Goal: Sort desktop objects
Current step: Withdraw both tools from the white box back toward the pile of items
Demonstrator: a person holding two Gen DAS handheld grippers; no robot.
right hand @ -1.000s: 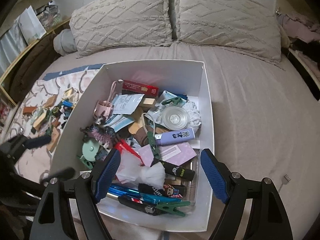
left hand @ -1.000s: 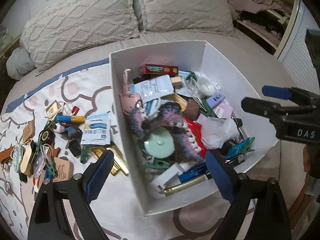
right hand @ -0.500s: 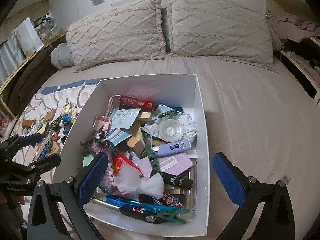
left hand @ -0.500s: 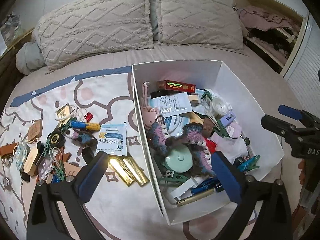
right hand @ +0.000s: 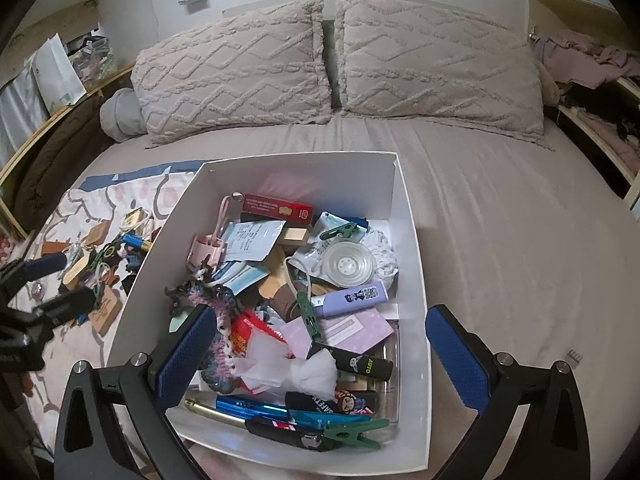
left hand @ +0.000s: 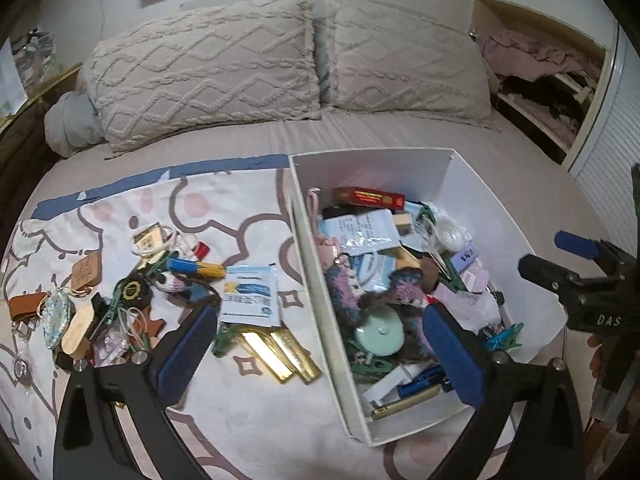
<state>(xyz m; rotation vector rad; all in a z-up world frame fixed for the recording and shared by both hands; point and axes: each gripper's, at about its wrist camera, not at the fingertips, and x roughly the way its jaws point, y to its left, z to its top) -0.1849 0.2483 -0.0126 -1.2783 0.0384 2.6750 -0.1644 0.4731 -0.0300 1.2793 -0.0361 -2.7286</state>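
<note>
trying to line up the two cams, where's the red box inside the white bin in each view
Left wrist: the red box lies at the far end of the white bin, right of picture centre.
Right wrist: the red box sits at the bin's far end, left of picture centre.
Shared landmark: the pink clip lying just nearer and left of the box in both.

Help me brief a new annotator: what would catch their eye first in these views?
The white box on the bed, crammed with clutter such as a red packet near its far wall. Left of it, more small items are spread over the patterned cloth, including a blue-and-white sachet. Both grippers hover open and empty.
</note>
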